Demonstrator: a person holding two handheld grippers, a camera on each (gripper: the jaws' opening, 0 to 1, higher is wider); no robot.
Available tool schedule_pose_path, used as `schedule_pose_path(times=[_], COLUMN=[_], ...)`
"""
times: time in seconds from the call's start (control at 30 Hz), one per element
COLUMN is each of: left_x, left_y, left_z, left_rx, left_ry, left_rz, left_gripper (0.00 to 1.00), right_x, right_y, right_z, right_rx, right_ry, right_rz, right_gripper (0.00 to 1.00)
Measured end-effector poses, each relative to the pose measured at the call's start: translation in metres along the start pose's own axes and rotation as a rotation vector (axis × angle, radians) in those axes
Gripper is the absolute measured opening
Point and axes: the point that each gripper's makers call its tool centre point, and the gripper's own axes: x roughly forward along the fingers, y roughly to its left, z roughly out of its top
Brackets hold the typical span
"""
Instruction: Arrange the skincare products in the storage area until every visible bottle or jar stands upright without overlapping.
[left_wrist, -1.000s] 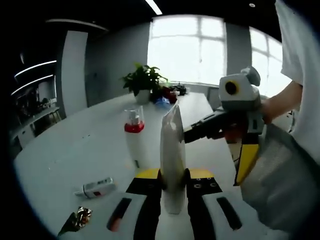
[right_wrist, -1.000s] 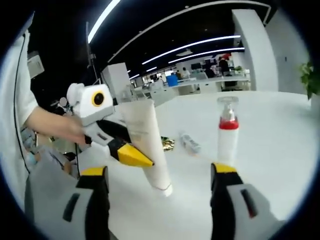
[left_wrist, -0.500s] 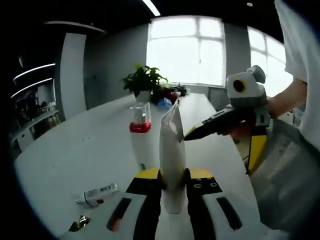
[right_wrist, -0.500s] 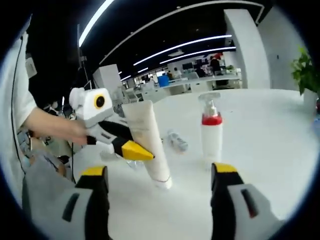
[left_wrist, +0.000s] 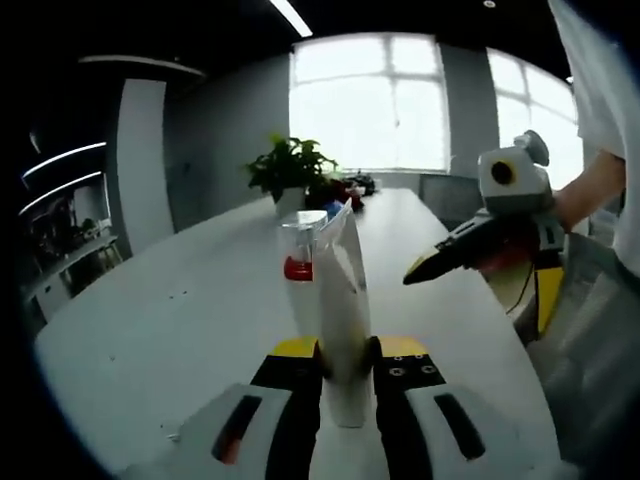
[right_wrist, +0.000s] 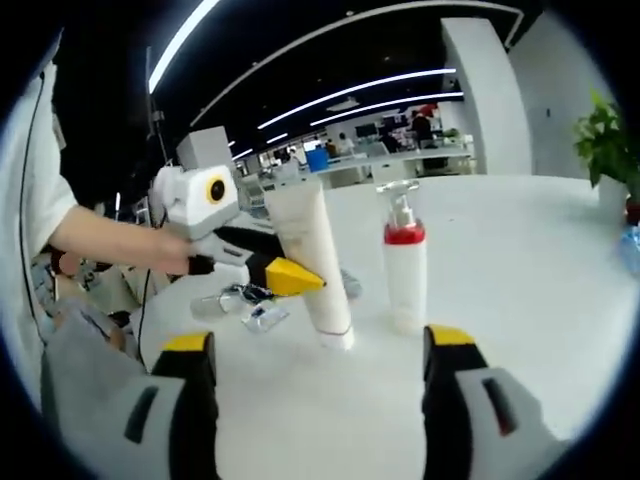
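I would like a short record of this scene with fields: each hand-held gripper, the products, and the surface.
left hand-held gripper: shut on the white tube, holding it cap-down
white tube: cap near or on the white table; contact cannot be told
right hand-held gripper: open, holding nothing
pump bottle: upright beside the tube, red collar
small items: lying flat on the table behind the tube
plant: at the table's far end

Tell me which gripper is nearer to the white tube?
Left. The left gripper is shut on the white tube, holding it upright; the right gripper stays open, apart from it.
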Motion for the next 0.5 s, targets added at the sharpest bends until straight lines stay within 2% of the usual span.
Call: schedule_pose_path(times=[0.5], left_x=[0.005], left_y=[0.022], left_z=[0.001], left_rx=[0.011], left_ry=[0.002], left_rz=[-0.007], left_gripper=[0.16], right_x=[0.002], right_y=[-0.001], right_z=[0.000], right_rx=[0.004], right_ry=[0.004], right_rz=[-0.006], right_gripper=[0.85])
